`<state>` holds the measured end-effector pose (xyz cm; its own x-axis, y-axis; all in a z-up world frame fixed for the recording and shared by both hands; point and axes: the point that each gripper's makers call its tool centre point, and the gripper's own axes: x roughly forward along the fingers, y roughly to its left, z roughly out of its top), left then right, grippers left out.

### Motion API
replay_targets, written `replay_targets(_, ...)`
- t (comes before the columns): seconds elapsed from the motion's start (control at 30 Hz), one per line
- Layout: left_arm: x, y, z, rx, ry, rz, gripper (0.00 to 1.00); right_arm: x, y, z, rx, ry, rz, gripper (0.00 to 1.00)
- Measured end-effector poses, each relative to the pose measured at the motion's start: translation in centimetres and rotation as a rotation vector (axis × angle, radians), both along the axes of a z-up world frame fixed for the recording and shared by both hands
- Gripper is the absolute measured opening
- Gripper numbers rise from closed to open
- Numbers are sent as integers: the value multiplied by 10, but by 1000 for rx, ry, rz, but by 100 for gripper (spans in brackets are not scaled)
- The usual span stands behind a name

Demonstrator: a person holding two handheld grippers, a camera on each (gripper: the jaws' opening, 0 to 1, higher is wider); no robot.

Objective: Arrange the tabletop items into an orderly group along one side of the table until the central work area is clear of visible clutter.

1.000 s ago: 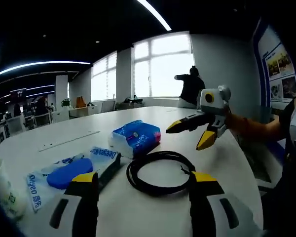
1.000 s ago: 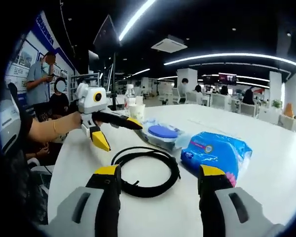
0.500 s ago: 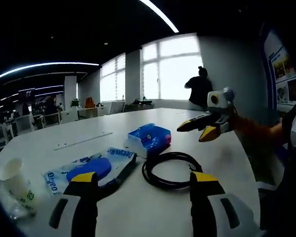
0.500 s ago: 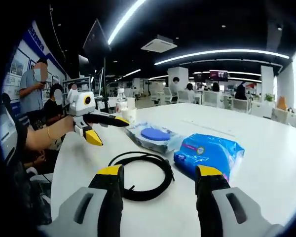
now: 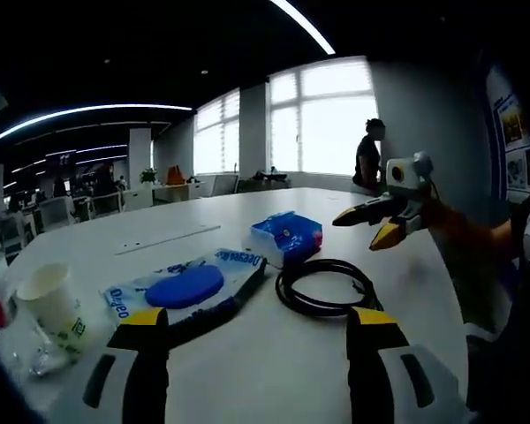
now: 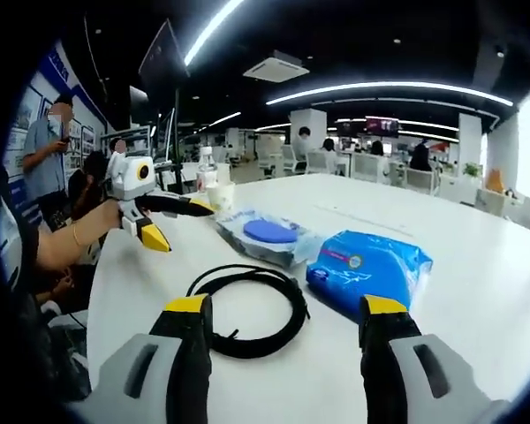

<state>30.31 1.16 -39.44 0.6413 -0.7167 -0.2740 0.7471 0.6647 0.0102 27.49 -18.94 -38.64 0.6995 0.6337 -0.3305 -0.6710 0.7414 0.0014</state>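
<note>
In the left gripper view, the left gripper [image 5: 256, 353] hovers above the white counter [image 5: 274, 380] with its jaws wide and nothing between them. Just ahead lies a coiled black cable [image 5: 325, 285], and to its left a flat wet-wipe pack with a blue lid [image 5: 190, 285]. A paper cup [image 5: 51, 296] stands at the near left edge. Beyond the cable sits a blue tissue pack [image 5: 287, 237].

In the right gripper view, the right gripper [image 6: 283, 362] likewise has wide, empty jaws over the cable [image 6: 246, 300], with the tissue pack [image 6: 367, 265] to its right and the wipe pack [image 6: 267, 237] farther off. A water bottle [image 6: 208, 168] stands beyond the cup [image 6: 219, 196].
</note>
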Motion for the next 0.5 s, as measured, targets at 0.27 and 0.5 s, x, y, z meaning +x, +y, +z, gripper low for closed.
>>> replay_targets(0.27,3,14,1,-4,0,33,87,2,-5,-1,0,8,-25,71)
replay_targets(0.5,5,22,1,-1,1,56,94,2,-5,-1,-4,12,-29,73)
